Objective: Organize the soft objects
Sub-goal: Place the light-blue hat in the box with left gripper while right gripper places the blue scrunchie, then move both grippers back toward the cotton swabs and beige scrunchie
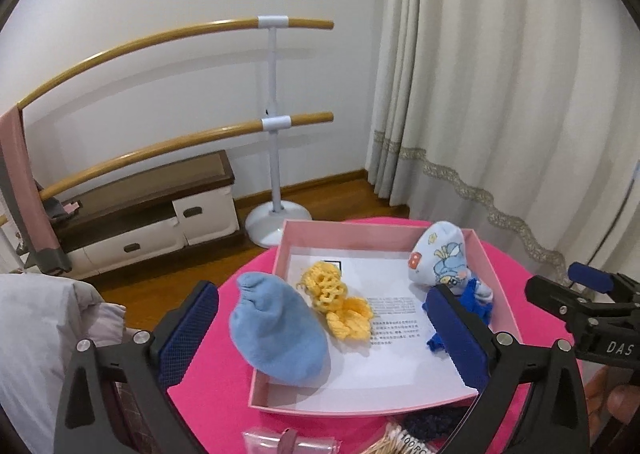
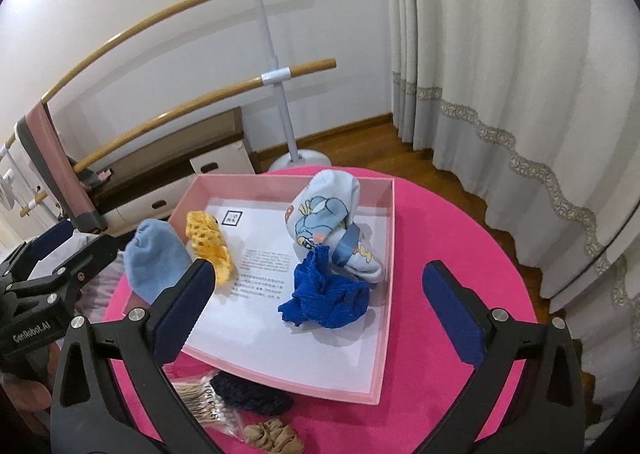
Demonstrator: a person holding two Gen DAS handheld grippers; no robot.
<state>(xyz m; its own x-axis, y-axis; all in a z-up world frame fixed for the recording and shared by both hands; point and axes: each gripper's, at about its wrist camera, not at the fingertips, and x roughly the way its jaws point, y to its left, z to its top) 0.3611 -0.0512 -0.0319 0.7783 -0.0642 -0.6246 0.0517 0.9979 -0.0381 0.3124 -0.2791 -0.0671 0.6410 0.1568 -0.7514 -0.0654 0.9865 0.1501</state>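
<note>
Round magenta-covered table (image 2: 440,221) before cream curtains and a ballet barre. On it, shallow pink cardboard tray (image 2: 386,274) already holding four soft pieces.

Left gripper (image 1: 320,334) and right gripper (image 2: 320,310) both spread wide, empty.

Outside the tray, near edge, closer to the right gripper: dark navy knitted bundle (image 2: 250,394), lying crosswise; tan ruched scrunchie (image 2: 274,436).

Readable: "DAS", "GenRobot.AI".

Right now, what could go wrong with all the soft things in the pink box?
1. The plain blue sock hangs over the pink box wall, so it might slide out onto the pink table.
2. The dark blue knit piece and the tan scrunchie lie outside the box, easy to forget.
3. Both the left gripper and the right gripper are open and empty; a careless grab could snag the cotton swab packet.
</note>
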